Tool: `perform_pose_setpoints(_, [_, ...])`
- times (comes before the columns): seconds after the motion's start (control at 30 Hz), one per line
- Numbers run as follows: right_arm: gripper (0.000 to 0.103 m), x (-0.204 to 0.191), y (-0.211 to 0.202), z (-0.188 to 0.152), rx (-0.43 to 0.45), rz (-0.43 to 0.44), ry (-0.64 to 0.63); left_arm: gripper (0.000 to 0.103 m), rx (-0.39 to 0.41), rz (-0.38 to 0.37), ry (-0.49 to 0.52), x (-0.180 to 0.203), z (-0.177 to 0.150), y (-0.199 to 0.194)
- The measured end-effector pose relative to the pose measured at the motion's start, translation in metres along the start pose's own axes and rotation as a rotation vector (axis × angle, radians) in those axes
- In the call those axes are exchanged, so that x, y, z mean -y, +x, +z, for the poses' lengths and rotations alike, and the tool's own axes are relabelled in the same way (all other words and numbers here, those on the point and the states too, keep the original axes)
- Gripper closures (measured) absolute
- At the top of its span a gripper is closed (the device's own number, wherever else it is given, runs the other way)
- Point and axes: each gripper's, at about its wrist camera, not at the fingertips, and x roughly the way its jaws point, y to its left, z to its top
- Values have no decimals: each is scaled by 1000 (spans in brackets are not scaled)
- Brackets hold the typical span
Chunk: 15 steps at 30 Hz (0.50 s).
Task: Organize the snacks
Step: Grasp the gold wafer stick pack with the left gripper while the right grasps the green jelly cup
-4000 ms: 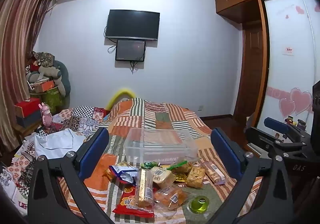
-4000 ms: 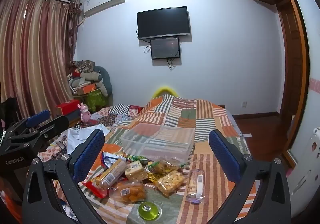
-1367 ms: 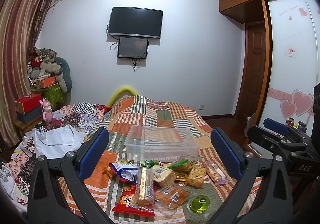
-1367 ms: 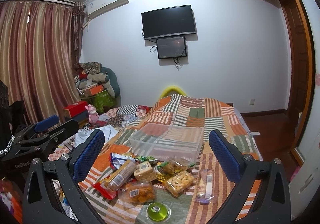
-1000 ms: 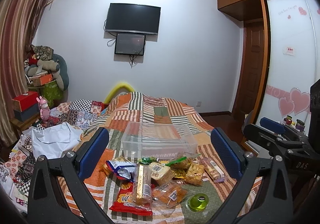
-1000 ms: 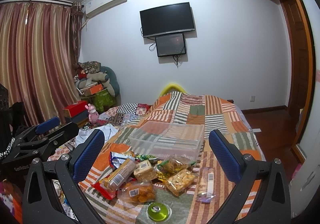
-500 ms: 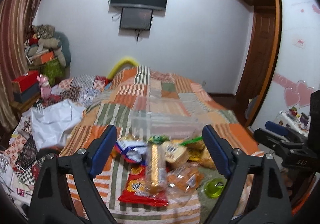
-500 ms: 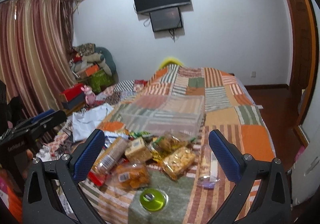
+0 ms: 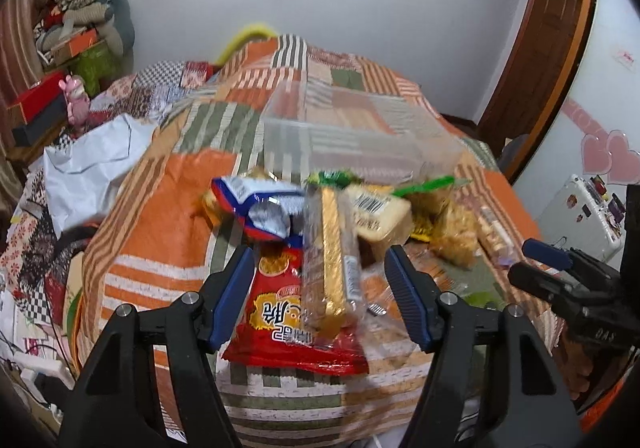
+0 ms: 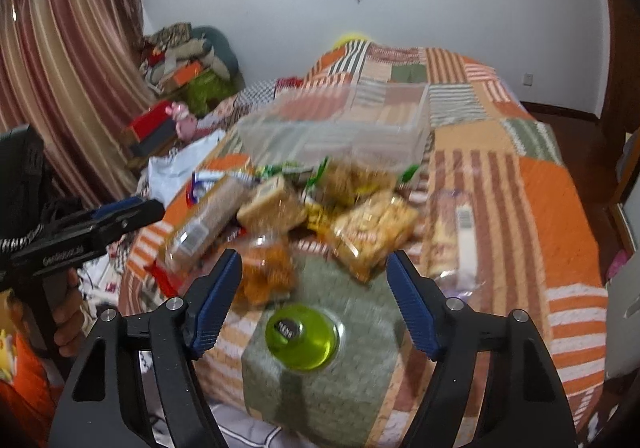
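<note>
Broadly spread across both views: a patchwork bed (image 9: pixel 168 175), serving as the work surface. Sitting at centre frame, just beyond the snack pile: a clear plastic bin (image 9: pixel 352 135), apparently with nothing in it and probably set there as the destination. Heaped below it, mid-frame: the snacks, loose and overlapping, nothing sorted yet by the look of it.

Lying lowest in the left view: a red snack bag (image 9: pixel 296 324), flat on the quilt, with a long gold-wrapped biscuit pack (image 9: pixel 330 260) laid across it. Just above-left of these: a blue-and-white packet (image 9: pixel 260 207), crumpled. To the right of the gold pack: a pale cake wedge (image 9: pixel 380 215) in film.

Hovering at bottom centre of its own view: the left gripper (image 9: pixel 320 288), prongs spread wide and holding nothing, lined up either side of the gold pack, likely the first pick. Likewise spread and carrying nothing: the right gripper (image 10: pixel 314 292), poised over a small green jelly cup (image 10: pixel 300 336) standing alone near the bed's front edge.

Hard to read: motion blur over the right-hand packets, labels mostly illegible, items beneath the pile partly covered, bin walls nearly invisible against the quilt.
</note>
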Motion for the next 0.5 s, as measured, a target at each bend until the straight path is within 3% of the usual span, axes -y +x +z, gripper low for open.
perform_pose_setpoints(0.3, [35, 4, 21, -12, -97, 30, -17, 36, -68, -4, -15, 2, -12, 18])
perform_pose_setpoints(0.5, [52, 9, 37, -18, -175, 59, -7, 40, -111, -23, -22, 2, -11, 35])
